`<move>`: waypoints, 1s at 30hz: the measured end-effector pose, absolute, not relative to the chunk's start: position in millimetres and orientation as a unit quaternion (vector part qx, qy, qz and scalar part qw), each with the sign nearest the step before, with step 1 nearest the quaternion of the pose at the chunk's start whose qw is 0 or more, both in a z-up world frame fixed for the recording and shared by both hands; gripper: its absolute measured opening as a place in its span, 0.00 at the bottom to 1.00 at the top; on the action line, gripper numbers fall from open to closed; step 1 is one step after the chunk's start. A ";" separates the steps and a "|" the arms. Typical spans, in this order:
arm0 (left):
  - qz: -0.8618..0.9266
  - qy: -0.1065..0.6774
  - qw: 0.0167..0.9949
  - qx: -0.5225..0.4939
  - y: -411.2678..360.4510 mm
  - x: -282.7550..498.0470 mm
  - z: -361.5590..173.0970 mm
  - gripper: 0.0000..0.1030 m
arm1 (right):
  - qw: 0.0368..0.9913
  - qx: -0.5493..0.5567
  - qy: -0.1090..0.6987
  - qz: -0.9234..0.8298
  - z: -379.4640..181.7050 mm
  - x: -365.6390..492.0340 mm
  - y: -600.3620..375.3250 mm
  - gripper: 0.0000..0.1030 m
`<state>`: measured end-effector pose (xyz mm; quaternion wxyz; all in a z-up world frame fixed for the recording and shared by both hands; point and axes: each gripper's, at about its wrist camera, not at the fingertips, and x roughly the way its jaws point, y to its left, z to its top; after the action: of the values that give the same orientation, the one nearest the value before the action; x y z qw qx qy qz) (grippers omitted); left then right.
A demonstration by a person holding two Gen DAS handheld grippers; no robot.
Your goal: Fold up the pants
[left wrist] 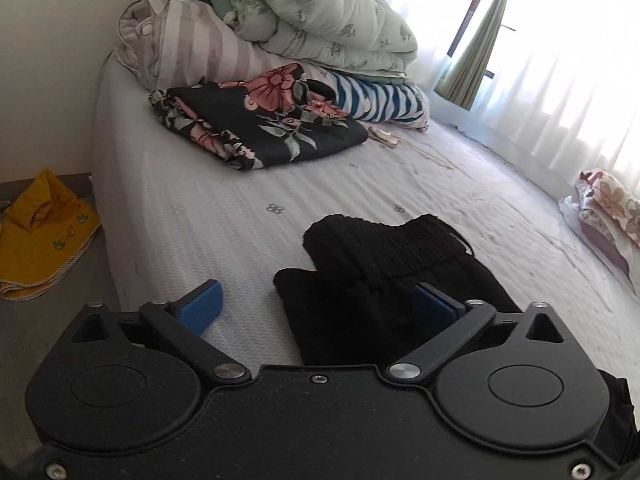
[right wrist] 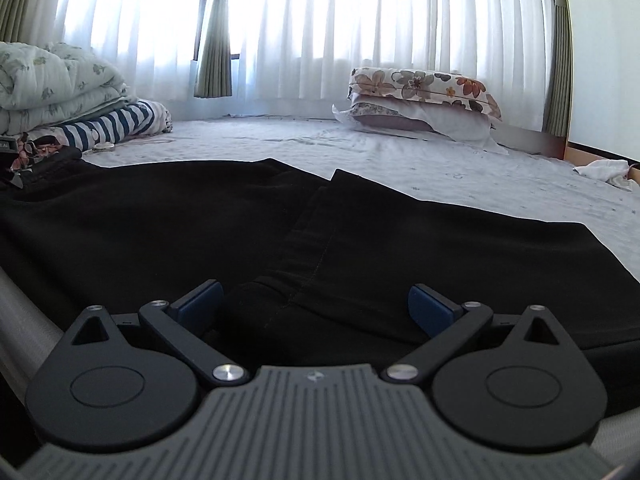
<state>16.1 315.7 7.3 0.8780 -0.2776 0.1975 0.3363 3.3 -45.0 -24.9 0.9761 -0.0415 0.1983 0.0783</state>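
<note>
Both grippers open over black pants on bed, no grab yet
L gripper [left wrist: 318,304] fingers spread wide at waistband end of pants [left wrist: 384,264], set to straddle the edge for a pinch; R gripper [right wrist: 316,304] also spread, low over leg hem overlap, prob lining up the fold; bed [left wrist: 192,216] gives flat support

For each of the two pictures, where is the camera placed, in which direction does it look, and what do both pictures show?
Left wrist: sits on the left hand-held gripper, low over the bed, facing the waistband end of the black pants and the folded bedding; its open blue fingers show.
Right wrist: sits on the right hand-held gripper, facing the curtains across the pants; its open fingers show.
Shared: pants, bed, striped cloth, floral pillow.
</note>
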 end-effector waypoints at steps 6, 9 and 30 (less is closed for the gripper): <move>0.273 0.187 0.890 -0.315 314.3 22.5 3.5 0.87 | 0.977 -0.040 0.193 0.080 -26.5 2.7 -47.1 1.00; 0.300 0.164 0.876 -0.340 318.3 18.1 -1.7 0.50 | 0.977 -0.040 0.194 0.080 -26.5 3.0 -46.6 1.00; 0.307 0.136 0.868 -0.365 315.7 8.3 -3.6 0.56 | 0.986 0.021 0.164 0.016 -2.5 4.4 -83.5 1.00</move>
<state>8.3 315.7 -3.6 0.8682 -0.3654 0.1357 0.3071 4.4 -83.5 -2.5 0.9861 0.0212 0.1639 0.0162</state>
